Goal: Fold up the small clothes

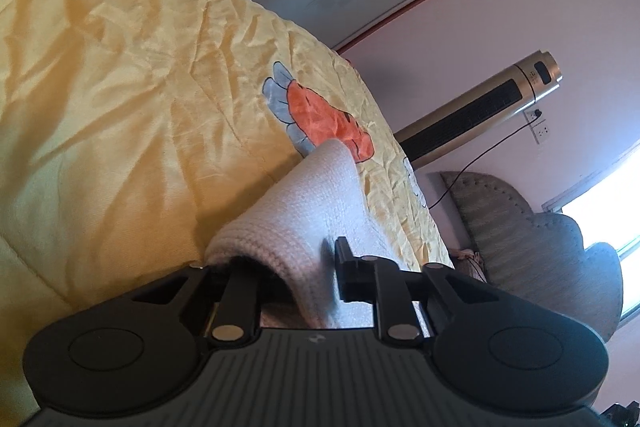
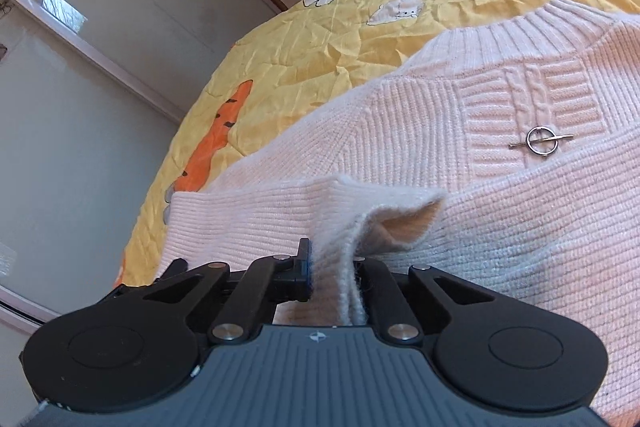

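Pink sweater [image 2: 500,187] in both grippers [image 2: 332,273] [image 1: 280,267]

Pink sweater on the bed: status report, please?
Right claw shut on the sweater edge. Left claw gripping another knit fold. Sweater spread on yellow quilt, brooch up. Nothing in the way.

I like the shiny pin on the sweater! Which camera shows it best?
The right wrist view: the round silver pin sits in plain sight on the pink sweater, below the collar. The left wrist view shows only a bunched fold of sweater, no pin.
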{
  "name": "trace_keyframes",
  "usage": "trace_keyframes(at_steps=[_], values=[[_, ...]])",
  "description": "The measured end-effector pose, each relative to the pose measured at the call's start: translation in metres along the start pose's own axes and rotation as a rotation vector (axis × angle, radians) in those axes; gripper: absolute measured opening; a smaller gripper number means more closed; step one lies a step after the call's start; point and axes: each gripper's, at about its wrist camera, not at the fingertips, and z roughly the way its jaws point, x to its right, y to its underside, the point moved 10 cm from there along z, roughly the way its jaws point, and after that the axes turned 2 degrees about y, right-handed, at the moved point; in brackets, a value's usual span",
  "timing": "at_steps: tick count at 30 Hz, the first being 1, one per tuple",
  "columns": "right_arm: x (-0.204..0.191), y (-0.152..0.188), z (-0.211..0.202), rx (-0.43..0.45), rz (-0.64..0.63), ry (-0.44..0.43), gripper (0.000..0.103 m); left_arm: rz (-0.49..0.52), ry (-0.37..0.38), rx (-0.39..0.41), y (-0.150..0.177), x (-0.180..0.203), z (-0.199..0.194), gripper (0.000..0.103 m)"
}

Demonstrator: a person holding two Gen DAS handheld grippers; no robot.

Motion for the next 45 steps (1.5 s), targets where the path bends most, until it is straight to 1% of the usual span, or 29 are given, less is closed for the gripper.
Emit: trace_keyframes(at_steps=[1,2,3,6,9,11,13,16,18,23,24,27,28,29,31,33,35,38,41,44,45], values=[[0.0,-0.001,-0.003,0.005,0.012,-0.017,0.01,-0.003,0.004,-0.002,-0.001,0.004,-0.001,0.039],[0.0,-0.004,-0.008,0.014,0.025,-0.039,0.01,-0.005,0.0,-0.005,-0.002,0.007,-0.003,0.047],[0.0,-0.006,-0.012,0.017,0.039,-0.059,0.01,-0.009,-0.005,-0.009,-0.003,0.013,-0.004,0.049],[-0.001,-0.018,-0.029,0.035,0.059,-0.121,0.01,0.003,0.047,-0.009,-0.001,0.038,-0.008,0.049],[0.003,-0.031,-0.051,0.06,0.048,-0.14,0.01,0.031,0.065,-0.033,0.01,0.06,-0.008,0.049],[0.013,-0.04,-0.066,0.078,0.047,-0.135,0.01,0.031,0.088,-0.062,0.022,0.07,-0.006,0.049],[0.028,-0.049,-0.083,0.096,0.048,-0.121,0.01,0.047,0.093,-0.085,0.037,0.079,-0.005,0.049],[0.056,-0.061,-0.109,0.133,0.053,-0.083,0.01,0.059,0.1,-0.165,0.066,0.088,0.001,0.049],[0.076,-0.067,-0.126,0.149,0.067,-0.067,0.01,0.074,0.101,-0.196,0.085,0.093,0.003,0.049],[0.122,-0.066,-0.158,0.172,0.093,-0.013,0.01,0.124,0.112,-0.29,0.126,0.098,-0.004,0.049],[0.129,-0.064,-0.163,0.178,0.097,-0.008,0.01,0.14,0.116,-0.299,0.13,0.099,-0.007,0.049],[0.151,-0.061,-0.179,0.2,0.12,-0.006,0.01,0.176,0.119,-0.284,0.132,0.1,-0.013,0.049],[0.158,-0.061,-0.184,0.208,0.131,-0.006,0.01,0.176,0.116,-0.286,0.132,0.1,-0.013,0.052],[0.163,-0.061,-0.187,0.215,0.141,-0.006,0.01,0.173,0.11,-0.292,0.133,0.1,-0.012,0.057],[0.174,-0.06,-0.191,0.222,0.16,-0.004,0.01,0.17,0.104,-0.308,0.135,0.1,-0.009,0.057],[0.182,-0.058,-0.192,0.226,0.168,-0.001,0.01,0.191,0.094,-0.323,0.14,0.101,-0.008,0.062],[0.186,-0.055,-0.192,0.228,0.171,-0.005,0.01,0.222,0.104,-0.324,0.145,0.104,-0.011,0.067],[0.199,-0.048,-0.188,0.213,0.173,0.027,0.01,0.265,0.107,-0.324,0.148,0.106,-0.014,0.067],[0.217,-0.035,-0.177,0.181,0.196,0.072,0.01,0.308,0.118,-0.357,0.149,0.109,-0.021,0.067],[0.22,-0.029,-0.176,0.191,0.18,0.09,0.009,0.444,0.165,-0.423,0.151,0.117,-0.038,0.067],[0.22,-0.029,-0.179,0.194,0.189,0.093,0.012,0.495,0.191,-0.442,0.149,0.119,-0.047,0.067]])
